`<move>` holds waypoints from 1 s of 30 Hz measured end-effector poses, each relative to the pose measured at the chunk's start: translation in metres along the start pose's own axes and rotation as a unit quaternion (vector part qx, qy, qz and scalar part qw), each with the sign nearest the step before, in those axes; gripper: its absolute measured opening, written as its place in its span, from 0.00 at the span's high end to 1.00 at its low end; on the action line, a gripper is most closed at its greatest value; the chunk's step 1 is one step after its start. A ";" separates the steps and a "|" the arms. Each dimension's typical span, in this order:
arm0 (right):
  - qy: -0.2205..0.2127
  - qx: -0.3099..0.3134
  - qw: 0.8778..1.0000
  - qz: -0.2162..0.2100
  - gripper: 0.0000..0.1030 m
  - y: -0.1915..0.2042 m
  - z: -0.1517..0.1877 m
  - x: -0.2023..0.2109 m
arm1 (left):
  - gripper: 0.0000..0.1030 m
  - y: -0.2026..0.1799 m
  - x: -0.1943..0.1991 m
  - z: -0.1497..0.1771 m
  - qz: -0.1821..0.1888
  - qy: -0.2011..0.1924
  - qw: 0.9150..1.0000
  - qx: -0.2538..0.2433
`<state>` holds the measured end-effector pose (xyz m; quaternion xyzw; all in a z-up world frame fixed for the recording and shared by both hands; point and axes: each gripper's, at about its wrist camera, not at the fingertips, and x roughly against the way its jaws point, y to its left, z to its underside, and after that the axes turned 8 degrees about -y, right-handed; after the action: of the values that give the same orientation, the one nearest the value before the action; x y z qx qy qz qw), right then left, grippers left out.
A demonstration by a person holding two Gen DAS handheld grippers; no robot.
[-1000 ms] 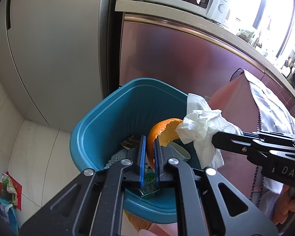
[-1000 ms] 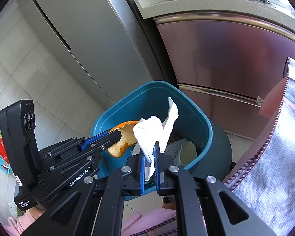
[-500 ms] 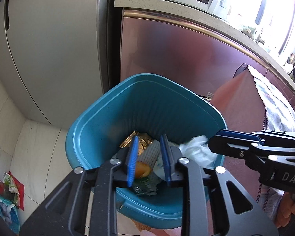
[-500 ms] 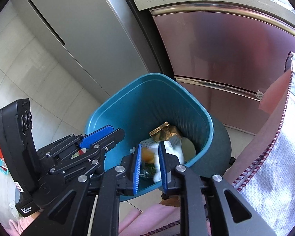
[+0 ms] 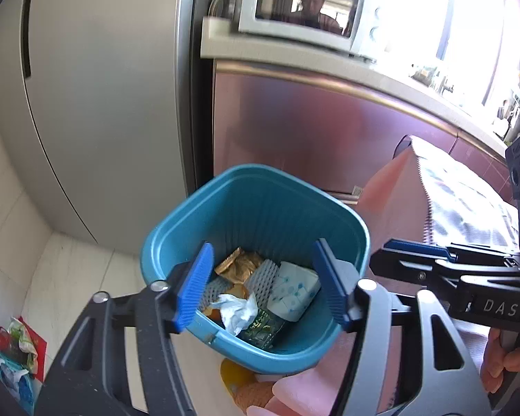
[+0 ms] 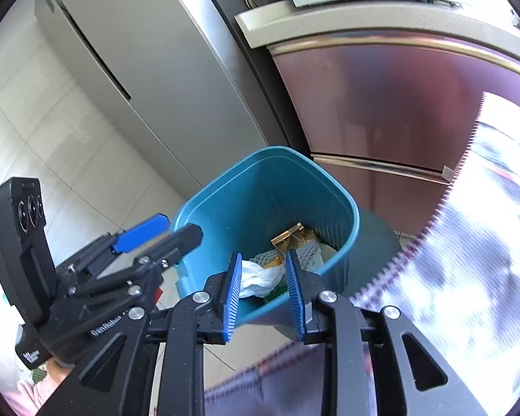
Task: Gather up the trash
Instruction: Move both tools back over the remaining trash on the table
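Now both jaws are opening (nothing held) above blue bin [image 5: 346, 228].

Bright daylight, window [image 5: 468, 17] glare upper right, fisheye edges bent, cloth [image 6: 468, 260] blurred

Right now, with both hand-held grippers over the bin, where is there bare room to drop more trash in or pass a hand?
Inside the blue bin the far ribbed wall and upper half are bare. The bottom is crowded: gold wrapper, crumpled tissue, dotted white pack, green packet. Pale floor tiles left of the bin, towards the fridge, are bare. The right is tight: cloth-covered table.
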<state>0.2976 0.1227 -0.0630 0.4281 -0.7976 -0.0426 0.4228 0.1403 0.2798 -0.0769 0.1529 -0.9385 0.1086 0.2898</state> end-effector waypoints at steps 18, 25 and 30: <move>-0.110 -0.010 0.993 0.035 0.59 -0.030 0.082 0.153 | 0.20 -0.072 0.086 0.019 0.099 -0.063 0.991 -0.061; -0.156 -0.053 0.979 0.119 0.59 -0.058 0.139 0.230 | 0.20 -0.141 0.104 0.035 0.204 -0.062 0.970 -0.121; -0.185 -0.099 0.961 0.181 0.59 -0.085 0.173 0.284 | 0.21 -0.199 0.110 0.051 0.260 -0.049 0.949 -0.171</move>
<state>0.1514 -0.1861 -0.0294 0.2168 -0.9180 -0.1225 0.3088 0.0976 0.0552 -0.0321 -0.1430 -0.9633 0.0102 0.2268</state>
